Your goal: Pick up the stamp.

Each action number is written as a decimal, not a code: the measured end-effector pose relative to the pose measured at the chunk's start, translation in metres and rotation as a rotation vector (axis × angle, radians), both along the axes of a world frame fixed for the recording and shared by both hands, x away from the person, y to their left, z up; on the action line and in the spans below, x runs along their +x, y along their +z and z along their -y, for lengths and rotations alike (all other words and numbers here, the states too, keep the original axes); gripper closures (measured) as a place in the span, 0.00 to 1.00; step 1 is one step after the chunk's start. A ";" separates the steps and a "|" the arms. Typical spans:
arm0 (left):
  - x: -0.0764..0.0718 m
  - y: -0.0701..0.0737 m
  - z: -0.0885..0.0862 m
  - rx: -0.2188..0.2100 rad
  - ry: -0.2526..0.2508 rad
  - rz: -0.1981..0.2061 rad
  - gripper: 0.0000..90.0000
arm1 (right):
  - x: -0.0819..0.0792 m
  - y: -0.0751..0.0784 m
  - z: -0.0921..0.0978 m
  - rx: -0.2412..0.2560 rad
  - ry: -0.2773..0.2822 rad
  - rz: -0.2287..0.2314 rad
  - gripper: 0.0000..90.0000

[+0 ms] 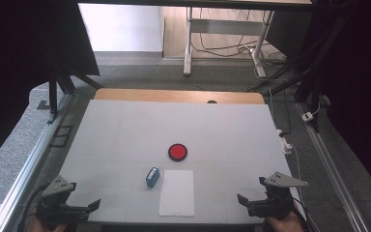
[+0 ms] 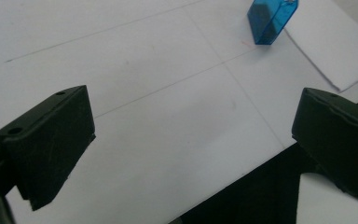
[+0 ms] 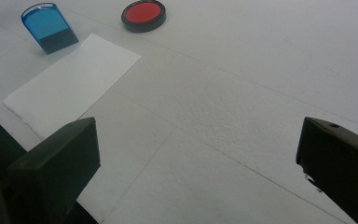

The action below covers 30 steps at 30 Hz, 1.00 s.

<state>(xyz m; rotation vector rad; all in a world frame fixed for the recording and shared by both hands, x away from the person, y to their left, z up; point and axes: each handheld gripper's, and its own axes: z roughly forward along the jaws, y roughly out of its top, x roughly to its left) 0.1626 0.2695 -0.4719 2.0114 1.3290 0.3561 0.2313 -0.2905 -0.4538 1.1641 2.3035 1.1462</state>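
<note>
- My left gripper [image 1: 84, 208] sits at the table's near left corner, jaws spread wide with nothing between them.
- My right gripper [image 1: 245, 202] sits at the near right corner, equally wide and empty.
- Between them I see the white paper sheet [image 1: 177, 192] lying flat.
- The blue stamp [image 1: 152, 177] stands just beside the sheet's far left corner.
- The red ink pad [image 1: 178, 152] rests beyond both, near the table [image 1: 125, 130] centre.
</note>
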 end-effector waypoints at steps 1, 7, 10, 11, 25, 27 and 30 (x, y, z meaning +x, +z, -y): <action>0.000 0.001 0.001 -0.004 -0.006 0.003 0.00 | 0.000 0.000 0.000 0.001 -0.001 0.000 0.00; 0.001 0.003 0.005 -0.001 -0.032 0.014 0.00 | 0.000 0.000 0.000 0.002 0.000 -0.002 0.00; 0.002 0.003 0.008 0.001 -0.051 0.022 0.00 | 0.000 0.000 0.000 0.002 0.001 -0.004 0.00; 0.002 0.003 0.008 0.001 -0.051 0.022 0.00 | 0.000 0.000 0.000 0.002 0.002 -0.004 0.00; 0.018 0.003 0.025 -0.029 -0.148 0.036 0.00 | 0.000 0.000 -0.001 -0.008 0.009 -0.004 0.00; 0.020 0.002 0.028 -0.031 -0.147 0.035 0.00 | 0.001 0.000 -0.001 -0.009 0.010 -0.003 0.00; 0.024 0.001 0.033 -0.031 -0.155 0.037 0.00 | 0.001 -0.001 -0.001 -0.008 0.011 -0.003 0.00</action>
